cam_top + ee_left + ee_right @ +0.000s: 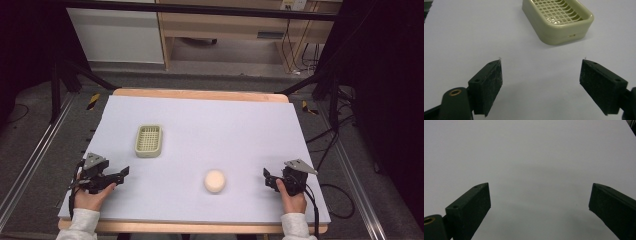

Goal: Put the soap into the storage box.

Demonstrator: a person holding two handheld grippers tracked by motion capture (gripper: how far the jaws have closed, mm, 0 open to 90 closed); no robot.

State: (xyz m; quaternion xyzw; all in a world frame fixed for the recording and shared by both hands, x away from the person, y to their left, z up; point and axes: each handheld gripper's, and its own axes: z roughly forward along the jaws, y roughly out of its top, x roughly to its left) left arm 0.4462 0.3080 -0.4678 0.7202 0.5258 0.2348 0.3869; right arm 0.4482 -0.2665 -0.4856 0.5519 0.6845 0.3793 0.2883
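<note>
Both grippers, left gripper (121, 173) and right gripper (268, 178), are idling jaws-wide, empty; round soap (215, 180) risks slipping sideways when pinched off-centre.

White sleeves (82, 222); black hand-held grippers, grey plates (95, 161).
</note>
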